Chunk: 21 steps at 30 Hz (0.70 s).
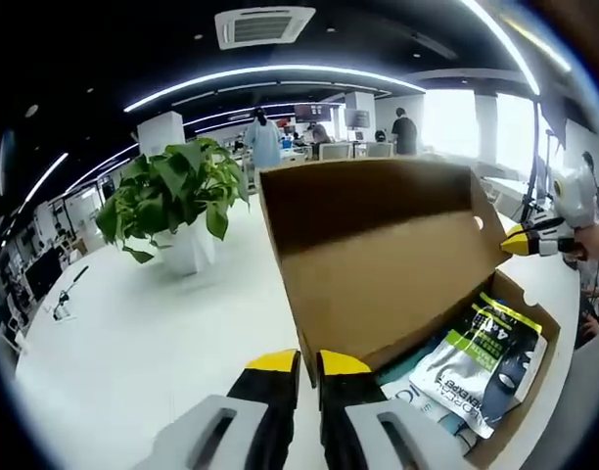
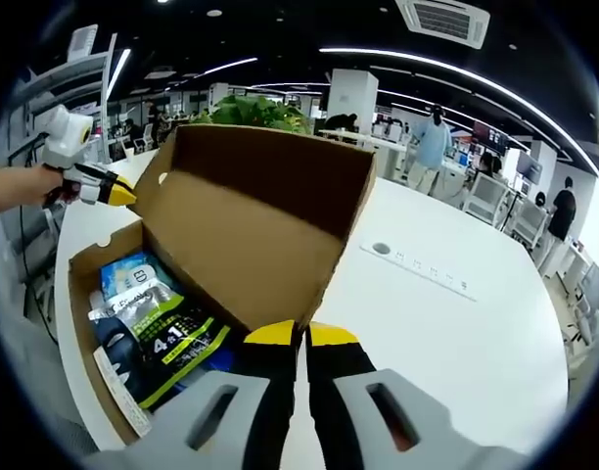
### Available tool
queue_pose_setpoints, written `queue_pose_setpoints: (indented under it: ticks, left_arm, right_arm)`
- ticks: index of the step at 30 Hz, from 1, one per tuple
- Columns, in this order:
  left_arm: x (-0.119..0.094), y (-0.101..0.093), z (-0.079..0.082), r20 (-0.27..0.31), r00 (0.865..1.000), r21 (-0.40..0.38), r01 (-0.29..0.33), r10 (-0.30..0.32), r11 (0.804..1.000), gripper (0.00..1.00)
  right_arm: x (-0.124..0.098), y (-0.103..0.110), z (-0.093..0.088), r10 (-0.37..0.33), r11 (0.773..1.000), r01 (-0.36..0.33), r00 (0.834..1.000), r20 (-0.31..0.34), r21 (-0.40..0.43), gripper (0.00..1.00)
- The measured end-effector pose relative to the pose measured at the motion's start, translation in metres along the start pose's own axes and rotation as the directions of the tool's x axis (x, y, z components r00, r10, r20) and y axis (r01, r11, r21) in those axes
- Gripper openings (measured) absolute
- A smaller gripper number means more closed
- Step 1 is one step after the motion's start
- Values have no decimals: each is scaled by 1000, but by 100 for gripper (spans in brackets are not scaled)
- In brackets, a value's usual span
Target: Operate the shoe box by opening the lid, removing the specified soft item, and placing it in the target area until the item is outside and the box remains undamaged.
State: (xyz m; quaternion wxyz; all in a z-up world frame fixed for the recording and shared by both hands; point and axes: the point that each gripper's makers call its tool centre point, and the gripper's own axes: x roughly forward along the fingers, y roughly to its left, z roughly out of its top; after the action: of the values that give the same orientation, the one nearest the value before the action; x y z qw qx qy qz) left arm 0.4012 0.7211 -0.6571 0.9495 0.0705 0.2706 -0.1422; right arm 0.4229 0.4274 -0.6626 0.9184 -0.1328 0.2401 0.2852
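Note:
A brown cardboard shoe box (image 1: 534, 392) (image 2: 79, 294) stands on a white table with its lid (image 1: 378, 245) (image 2: 251, 215) raised upright. Inside lie soft packets: a green, white and black pouch (image 1: 490, 357) (image 2: 172, 343) and a blue-white packet (image 2: 133, 279). My left gripper (image 1: 309, 364) sits at the lid's lower side edge, jaws pressed together on the cardboard. It also shows far off at the lid's other edge (image 2: 114, 191), held by a hand. My right gripper (image 2: 304, 335) is shut on the lid's near corner and also appears at the lid's edge (image 1: 525, 240).
A leafy plant in a white pot (image 1: 177, 211) stands on the table (image 1: 153, 343) behind the box, its leaves (image 2: 255, 110) peeking over the lid. A cable port strip (image 2: 422, 266) is set in the tabletop. People and desks are far in the background.

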Motion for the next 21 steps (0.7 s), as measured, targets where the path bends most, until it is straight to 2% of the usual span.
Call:
queue_pose_setpoints:
  ticks: [21]
  left_arm:
    - [20, 5, 3, -3, 1000, -26, -5, 5, 1000, 3]
  right_arm:
    - [20, -9, -2, 2, 1000, -1, 1000, -29, 30, 2]
